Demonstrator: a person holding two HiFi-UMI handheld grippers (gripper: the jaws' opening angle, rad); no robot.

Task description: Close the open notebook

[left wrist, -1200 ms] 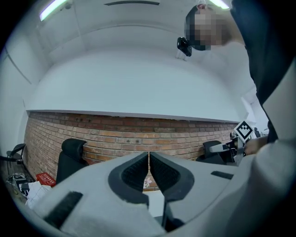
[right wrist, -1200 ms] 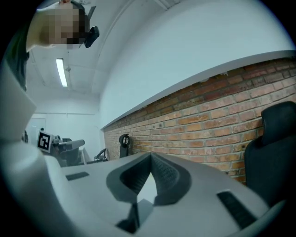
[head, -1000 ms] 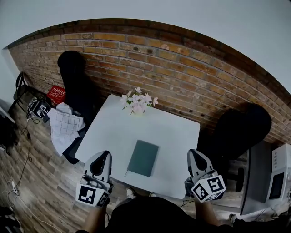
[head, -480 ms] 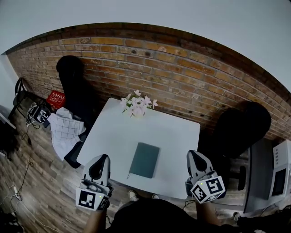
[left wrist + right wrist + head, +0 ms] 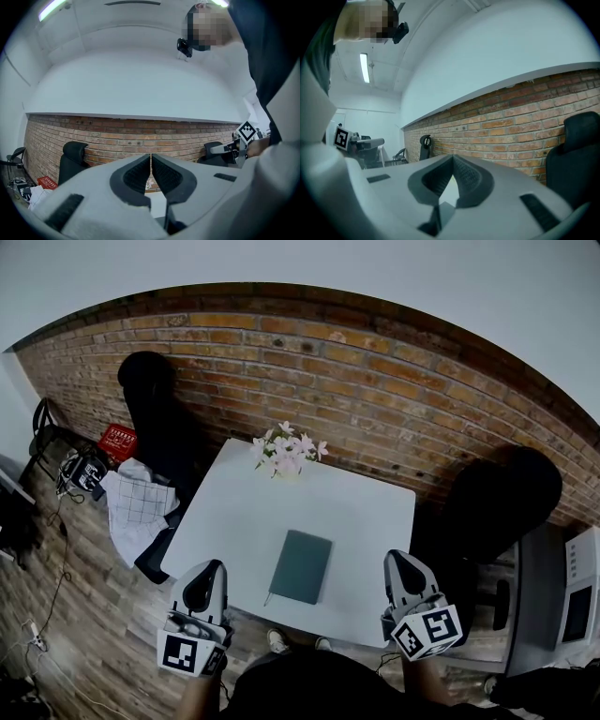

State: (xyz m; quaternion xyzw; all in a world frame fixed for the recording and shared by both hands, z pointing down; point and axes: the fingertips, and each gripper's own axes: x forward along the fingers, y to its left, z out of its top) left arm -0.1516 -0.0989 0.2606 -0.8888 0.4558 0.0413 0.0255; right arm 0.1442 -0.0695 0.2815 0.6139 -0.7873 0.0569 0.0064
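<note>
Notebook [image 5: 300, 566] rests on the largest thing before me, the white table [image 5: 234, 521]. It lies nearer the near edge than the far one, about midway between the left and right edges. Its green cover faces up and it looks flat and shut, so I judge the closing done or nearly so. A small bunch of flowers [image 5: 286, 451] stands at the far edge, well apart from the book. My 2 grippers hover off the near edge, the left gripper [image 5: 212, 566] by the near left corner and the right gripper [image 5: 397, 557] by the near right corner, each with its jaws together on nothing. I see 3 risks: a closed tip nudging the book could slide it off the near edge, a tip could catch the cover and flip it open, and a hard shove away from me could send it into the flowers.
</note>
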